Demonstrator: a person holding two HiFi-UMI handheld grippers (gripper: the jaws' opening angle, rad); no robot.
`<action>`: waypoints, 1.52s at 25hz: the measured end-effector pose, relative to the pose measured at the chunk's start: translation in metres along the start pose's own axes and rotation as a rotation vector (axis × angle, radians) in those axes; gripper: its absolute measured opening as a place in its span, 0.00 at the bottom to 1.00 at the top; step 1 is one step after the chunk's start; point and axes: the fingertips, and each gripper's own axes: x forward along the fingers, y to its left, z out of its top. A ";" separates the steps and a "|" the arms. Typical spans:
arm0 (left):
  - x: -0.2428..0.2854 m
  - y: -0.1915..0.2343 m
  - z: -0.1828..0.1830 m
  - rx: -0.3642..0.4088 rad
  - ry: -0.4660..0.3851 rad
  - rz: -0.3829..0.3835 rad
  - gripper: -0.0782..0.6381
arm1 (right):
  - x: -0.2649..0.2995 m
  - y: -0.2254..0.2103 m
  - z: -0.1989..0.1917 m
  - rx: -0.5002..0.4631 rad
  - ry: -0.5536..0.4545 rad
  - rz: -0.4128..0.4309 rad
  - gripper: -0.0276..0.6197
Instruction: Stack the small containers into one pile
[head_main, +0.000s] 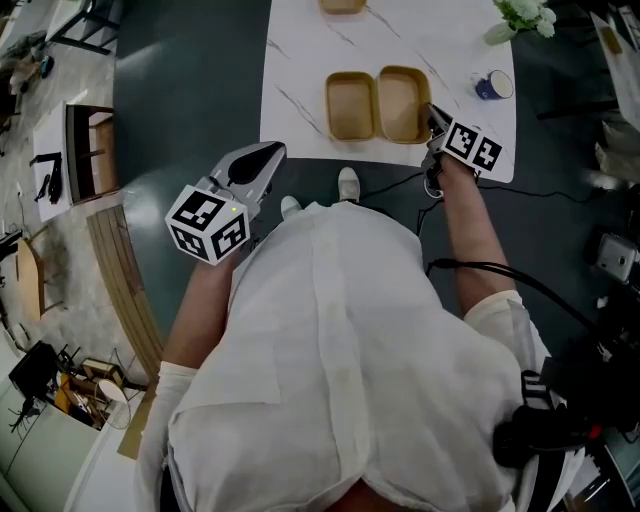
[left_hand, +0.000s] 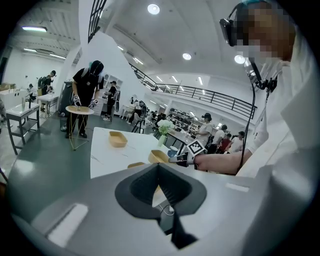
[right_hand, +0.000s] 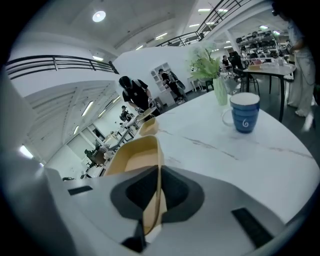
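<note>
Two tan small containers sit side by side near the white table's (head_main: 300, 60) front edge: the left one (head_main: 350, 105) and the right one (head_main: 403, 103). My right gripper (head_main: 433, 115) is shut on the right container's near wall; in the right gripper view that thin wall (right_hand: 155, 165) runs between the closed jaws of the right gripper (right_hand: 159, 172). A third container (head_main: 343, 5) lies at the table's far edge and shows in the right gripper view as a far container (right_hand: 148, 126). My left gripper (head_main: 262, 155) hangs shut and empty over the floor, left of the table.
A blue mug (head_main: 492, 86) and a vase of white flowers (head_main: 520, 18) stand at the table's right side; the mug (right_hand: 246, 114) is just right of my right gripper. Cables trail on the floor below the table edge. People and other tables are in the background.
</note>
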 end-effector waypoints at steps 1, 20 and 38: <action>-0.004 0.001 -0.002 -0.001 -0.002 -0.002 0.12 | 0.001 0.006 -0.002 0.004 -0.004 -0.001 0.07; -0.093 0.043 -0.032 -0.031 -0.032 0.049 0.12 | 0.050 0.077 -0.032 -0.029 0.006 -0.058 0.07; -0.111 0.050 -0.043 -0.069 -0.045 0.029 0.12 | 0.063 0.070 -0.048 -0.083 0.036 -0.112 0.07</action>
